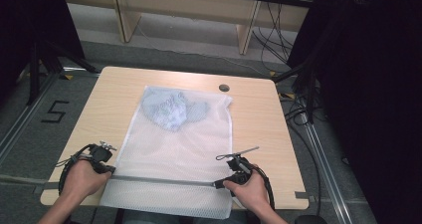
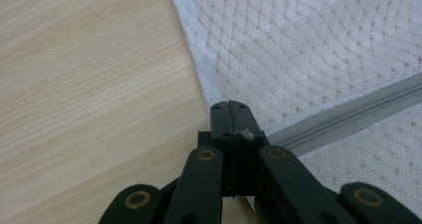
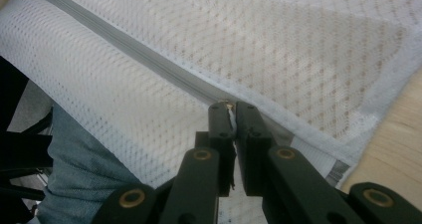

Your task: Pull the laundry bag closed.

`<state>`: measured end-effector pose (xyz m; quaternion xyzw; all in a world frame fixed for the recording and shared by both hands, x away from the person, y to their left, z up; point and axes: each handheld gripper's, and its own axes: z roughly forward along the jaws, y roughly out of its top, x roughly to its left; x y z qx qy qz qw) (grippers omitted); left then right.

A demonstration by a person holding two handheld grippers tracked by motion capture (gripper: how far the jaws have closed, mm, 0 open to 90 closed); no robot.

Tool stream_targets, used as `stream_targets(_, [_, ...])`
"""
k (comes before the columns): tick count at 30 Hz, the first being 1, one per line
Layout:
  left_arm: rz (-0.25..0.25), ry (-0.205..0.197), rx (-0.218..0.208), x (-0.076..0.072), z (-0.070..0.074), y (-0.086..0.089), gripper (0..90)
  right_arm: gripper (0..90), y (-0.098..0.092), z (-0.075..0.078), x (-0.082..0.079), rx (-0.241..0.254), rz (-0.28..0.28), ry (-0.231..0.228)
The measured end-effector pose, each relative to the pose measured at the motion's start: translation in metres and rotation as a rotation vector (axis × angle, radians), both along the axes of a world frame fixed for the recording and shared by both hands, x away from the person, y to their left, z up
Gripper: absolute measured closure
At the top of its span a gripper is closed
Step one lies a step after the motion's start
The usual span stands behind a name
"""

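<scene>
Two claws work one white mesh laundry bag (image 1: pixel 174 149), which lies flat on the pale wooden worktop (image 1: pixel 259 119) in the high view, its near end hanging over the person's edge. A crumpled pale blue garment (image 1: pixel 171 109) sits inside at the far end. The grey zipper (image 1: pixel 164 180) runs straight across the near end, and it looks closed along its whole length, so I judge the zipping done or nearly so. The left claw (image 1: pixel 110 169) sits at the zipper's left end, the right claw (image 1: pixel 219 184) at its right end.

In the left gripper view, the left claw (image 2: pixel 229 104) is pressed together on the bag's edge, just where the zipper (image 2: pixel 348 114) starts.

In the right gripper view, the right claw (image 3: pixel 231 106) pinches something small at the zipper (image 3: pixel 149 59) end, likely the pull. What seems left: letting go.
</scene>
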<state>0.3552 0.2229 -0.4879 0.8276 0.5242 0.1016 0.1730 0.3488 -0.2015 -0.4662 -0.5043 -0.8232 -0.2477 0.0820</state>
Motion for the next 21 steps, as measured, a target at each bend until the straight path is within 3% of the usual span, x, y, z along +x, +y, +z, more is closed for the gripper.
stream_targets(4, [0.022,0.005,-0.011,-0.001,0.0,-0.002,89.9,87.0,-0.003,-0.001,0.001,-0.008,0.001,-0.013])
stream_targets(11, [0.006,0.001,-0.002,-0.001,0.0,-0.001,89.9,87.0,-0.008,0.0,0.001,-0.006,-0.017,-0.003])
stream_targets(12, [0.006,0.0,-0.001,-0.001,0.0,-0.001,89.9,87.0,-0.009,-0.001,0.003,0.001,0.011,-0.017])
stream_targets(15, [0.01,-0.003,-0.005,-0.001,0.0,-0.001,89.9,87.0,-0.009,0.002,0.002,-0.011,-0.015,0.008])
stream_targets(21, [-0.001,0.0,0.013,-0.001,0.0,-0.002,89.9,87.0,-0.013,0.005,0.004,-0.022,-0.014,0.014])
